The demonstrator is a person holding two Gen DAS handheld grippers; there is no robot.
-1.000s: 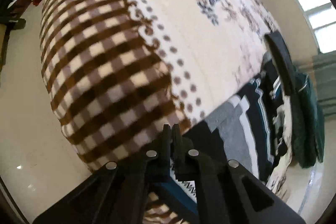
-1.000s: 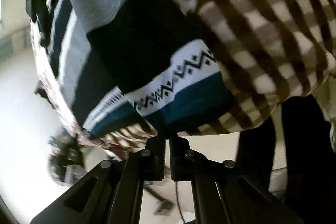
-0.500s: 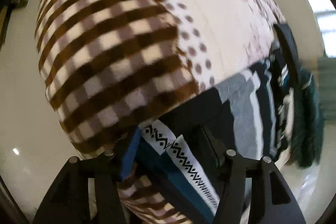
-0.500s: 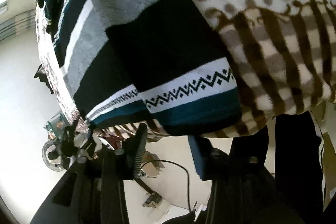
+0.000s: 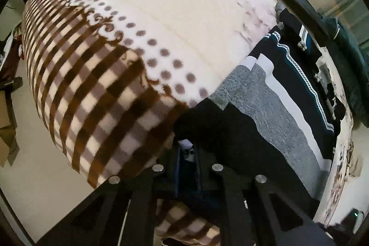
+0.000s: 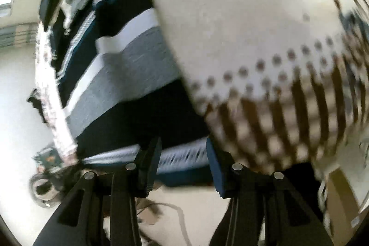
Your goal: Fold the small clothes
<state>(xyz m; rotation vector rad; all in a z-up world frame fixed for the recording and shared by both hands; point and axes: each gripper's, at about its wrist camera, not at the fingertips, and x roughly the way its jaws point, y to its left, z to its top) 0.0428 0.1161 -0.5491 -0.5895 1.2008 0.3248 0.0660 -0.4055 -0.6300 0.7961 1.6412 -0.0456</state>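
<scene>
A striped sweater [image 5: 265,103] in black, grey, white and teal lies on a table covered by a blanket [image 5: 161,27] with brown checks, dots and flowers. My left gripper [image 5: 188,153] is at the sweater's near black corner. Its jaws are closing, and a fold of the hem is pinched between them. In the right wrist view the sweater [image 6: 129,75] reaches the blanket [image 6: 242,27] edge. My right gripper [image 6: 182,160] stands open just below the patterned hem band, which shows in the gap between its fingers without being pressed. That view is blurred.
A dark green garment [image 5: 352,61] hangs past the far right of the table, beside a black bar [image 5: 297,8]. Below the table edge is pale floor, with a round device [image 6: 43,183] and a cable at the left and a cardboard box [image 6: 341,200] at the right.
Both grippers, shut a second ago, opened. The left one has since closed again on the sweater's hem. The right one stays open and has shifted along the hem.
</scene>
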